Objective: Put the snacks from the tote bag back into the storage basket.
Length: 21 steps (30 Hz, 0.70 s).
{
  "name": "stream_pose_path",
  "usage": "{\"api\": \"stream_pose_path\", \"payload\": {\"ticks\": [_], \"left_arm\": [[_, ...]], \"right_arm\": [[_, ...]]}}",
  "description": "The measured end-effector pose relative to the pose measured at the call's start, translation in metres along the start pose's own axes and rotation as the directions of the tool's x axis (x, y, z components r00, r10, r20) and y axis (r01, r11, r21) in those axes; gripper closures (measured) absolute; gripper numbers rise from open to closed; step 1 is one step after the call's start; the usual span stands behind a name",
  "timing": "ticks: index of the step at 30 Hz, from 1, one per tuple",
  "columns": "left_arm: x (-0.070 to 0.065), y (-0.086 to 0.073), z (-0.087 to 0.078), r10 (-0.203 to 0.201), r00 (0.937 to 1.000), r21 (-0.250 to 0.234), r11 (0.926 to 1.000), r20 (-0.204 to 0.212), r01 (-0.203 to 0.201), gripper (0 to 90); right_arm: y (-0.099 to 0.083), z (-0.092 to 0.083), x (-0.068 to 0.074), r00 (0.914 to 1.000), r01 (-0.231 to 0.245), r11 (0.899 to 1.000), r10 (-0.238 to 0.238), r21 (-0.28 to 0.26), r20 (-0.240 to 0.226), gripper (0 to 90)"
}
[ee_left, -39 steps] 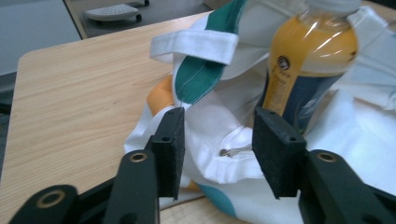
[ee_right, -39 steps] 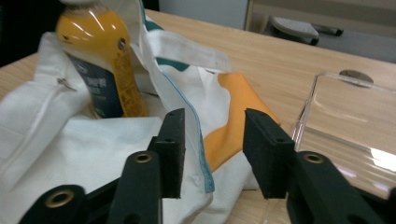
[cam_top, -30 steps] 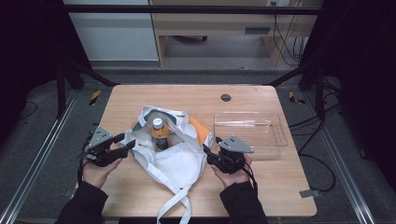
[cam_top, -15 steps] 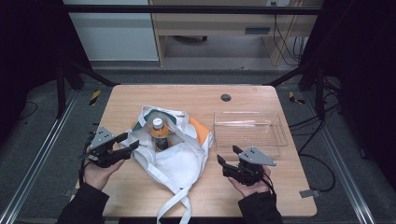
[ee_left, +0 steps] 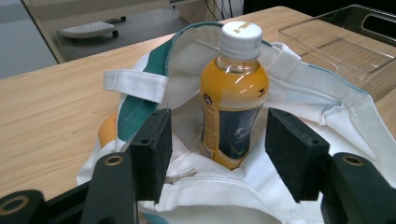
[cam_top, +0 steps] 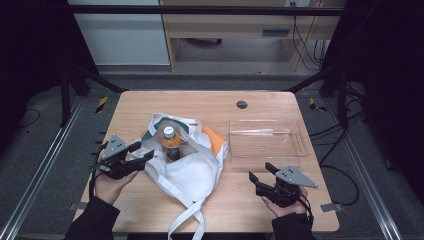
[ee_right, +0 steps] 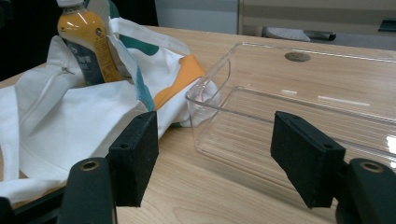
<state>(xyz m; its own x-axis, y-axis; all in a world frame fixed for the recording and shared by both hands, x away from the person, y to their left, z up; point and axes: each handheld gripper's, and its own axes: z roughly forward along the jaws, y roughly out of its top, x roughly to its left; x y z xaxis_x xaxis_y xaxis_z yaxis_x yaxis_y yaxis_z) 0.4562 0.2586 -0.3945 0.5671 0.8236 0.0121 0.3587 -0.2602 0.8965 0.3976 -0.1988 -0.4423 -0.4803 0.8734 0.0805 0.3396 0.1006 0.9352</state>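
The wooden table [cam_top: 200,105] carries a white tote bag [cam_top: 192,172] lying slumped left of centre, with a clear plastic tray [cam_top: 267,140] just beside it on the right, the bag's edge touching the tray's near corner in the right gripper view. Standing upright in the bag's open mouth is an orange drink bottle [cam_top: 170,142] (white cap on, long axis vertical). The left gripper [cam_top: 142,154] is much the nearer: in the left gripper view the bottle [ee_left: 233,98] stands straight ahead of the jaws, centred between the two pads but a little beyond them, so a short forward reach looks like all that a grasp needs. Its jaws stand wide and have just been opening, with only bag cloth below them and nothing gripped. The right gripper [cam_top: 262,172] sits well apart from the bag, near the table's front edge, pointed toward the tray, jaws wide and empty. Compared with a second ago, the right hand has drawn back from the bag's right edge toward the person, its jaws having opened off the cloth, while the left hand has barely shifted.
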Motion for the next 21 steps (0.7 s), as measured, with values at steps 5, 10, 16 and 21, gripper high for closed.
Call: {"api": "stream_pose_path", "payload": {"ticks": [5,10,16,21], "left_arm": [[-0.001,0.003,-0.002,-0.004,1.0000,-0.014,0.9999,0.001,0.004,40.9],[-0.003,0.004,-0.001,0.003,1.0000,-0.008,1.0000,0.007,-0.003,40.3],[-0.004,0.010,0.002,0.000,0.9999,-0.024,0.9997,0.011,0.000,39.6],[-0.009,0.017,0.007,0.017,0.9996,-0.030,0.9994,0.022,-0.017,37.9]], "right_arm": [[-0.004,-0.002,-0.004,0.9998,0.012,1.000,-0.012,0.013,0.016,30.0],[-0.006,-0.005,-0.006,0.9995,0.022,1.000,-0.022,0.020,0.024,28.9],[-0.008,-0.007,-0.006,0.9993,0.029,0.999,-0.029,0.024,0.024,27.7],[-0.010,-0.010,-0.007,0.9992,0.027,0.999,-0.028,0.018,0.027,27.3]]}}
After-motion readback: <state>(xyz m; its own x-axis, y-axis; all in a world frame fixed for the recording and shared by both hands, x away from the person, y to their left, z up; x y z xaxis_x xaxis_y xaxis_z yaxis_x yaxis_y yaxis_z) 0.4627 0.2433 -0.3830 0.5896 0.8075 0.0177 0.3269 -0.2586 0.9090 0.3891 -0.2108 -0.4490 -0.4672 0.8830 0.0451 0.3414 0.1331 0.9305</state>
